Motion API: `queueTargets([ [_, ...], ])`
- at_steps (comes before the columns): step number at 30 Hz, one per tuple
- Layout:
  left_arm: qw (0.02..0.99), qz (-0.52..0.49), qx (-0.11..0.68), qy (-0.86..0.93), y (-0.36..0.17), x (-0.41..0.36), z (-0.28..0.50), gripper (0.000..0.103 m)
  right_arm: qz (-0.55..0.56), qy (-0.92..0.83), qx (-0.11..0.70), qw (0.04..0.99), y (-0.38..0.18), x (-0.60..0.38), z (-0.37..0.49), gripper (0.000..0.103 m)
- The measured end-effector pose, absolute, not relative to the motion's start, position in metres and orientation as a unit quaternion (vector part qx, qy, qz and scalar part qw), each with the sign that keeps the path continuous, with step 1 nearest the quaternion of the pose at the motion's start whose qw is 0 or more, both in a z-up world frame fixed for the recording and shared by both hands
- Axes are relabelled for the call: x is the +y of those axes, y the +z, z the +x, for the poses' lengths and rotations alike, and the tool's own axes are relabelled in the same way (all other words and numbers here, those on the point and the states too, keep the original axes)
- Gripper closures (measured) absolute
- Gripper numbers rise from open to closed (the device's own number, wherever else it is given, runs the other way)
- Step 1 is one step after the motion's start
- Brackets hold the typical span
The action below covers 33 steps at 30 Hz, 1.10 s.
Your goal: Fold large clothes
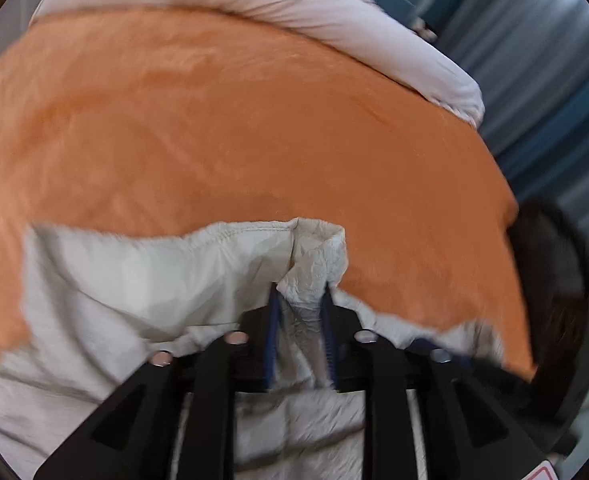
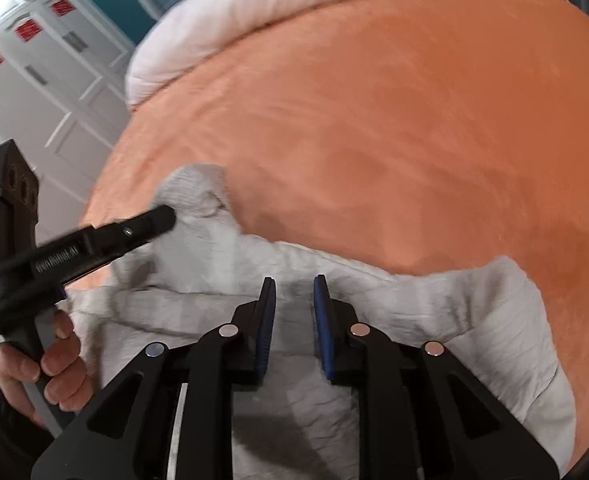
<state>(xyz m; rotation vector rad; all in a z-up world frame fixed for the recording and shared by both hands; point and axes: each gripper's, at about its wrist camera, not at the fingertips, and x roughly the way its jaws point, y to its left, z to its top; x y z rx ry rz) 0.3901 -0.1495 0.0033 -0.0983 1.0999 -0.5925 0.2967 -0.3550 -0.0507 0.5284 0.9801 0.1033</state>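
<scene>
A large off-white garment (image 1: 114,280) lies crumpled on an orange blanket (image 1: 214,120). My left gripper (image 1: 300,292) is shut on a bunched fold of the garment, and cloth fills the gap between its blue pads (image 1: 272,320). In the right wrist view the garment (image 2: 474,312) spreads across the near part of the orange blanket (image 2: 394,120). My right gripper (image 2: 294,296) is open and empty, just above the cloth. The left gripper (image 2: 158,220) shows at the left of that view, held by a hand (image 2: 54,364), its tip on a raised corner of the garment.
A white duvet (image 1: 294,4) lies at the far edge of the bed, also in the right wrist view (image 2: 222,12). White cabinet doors (image 2: 46,72) with red labels stand at the left. Grey-blue curtains (image 1: 542,60) hang at the right. A dark object (image 1: 554,280) sits by the bed's right edge.
</scene>
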Motion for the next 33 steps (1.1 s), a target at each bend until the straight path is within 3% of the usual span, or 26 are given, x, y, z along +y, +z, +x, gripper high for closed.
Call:
queueTargets([
  [3,0.870,-0.035,0.447,-0.204,0.023,-0.117,0.395,0.078,0.244,0.102,0.460,0.847,-0.038,-0.334,0.313,0.093],
  [7,0.860,-0.131,0.459,-0.182,0.030,-0.068,0.409,0.078,0.170,0.120,0.527,0.824,-0.061,-0.285,0.366,0.093],
  [10,0.864,-0.087,0.463,-0.176,0.033,-0.066,0.400,0.078,0.181,0.083,0.539,0.819,-0.072,-0.290,0.393,0.098],
  [14,0.857,-0.034,0.480,-0.184,0.015,-0.069,0.380,0.071,0.224,0.068,0.468,0.852,-0.033,-0.309,0.372,0.095],
  [21,0.841,-0.010,0.521,-0.149,-0.044,-0.076,0.390,0.058,0.150,0.112,0.563,0.805,-0.074,-0.258,0.388,0.098],
  [24,0.843,0.013,0.522,-0.127,-0.041,-0.081,0.403,0.056,0.182,0.061,0.518,0.833,-0.052,-0.275,0.406,0.098],
  [26,0.848,0.011,0.517,-0.116,-0.031,-0.077,0.403,0.056,0.205,0.025,0.460,0.863,-0.020,-0.296,0.385,0.092],
  [29,0.884,-0.032,0.460,-0.074,0.010,-0.044,0.387,0.053,0.239,0.056,0.402,0.882,0.020,-0.324,0.327,0.092],
  [33,0.894,-0.119,0.421,-0.094,0.047,0.026,0.333,0.046,0.200,0.045,0.392,0.897,0.035,-0.338,0.230,0.083],
])
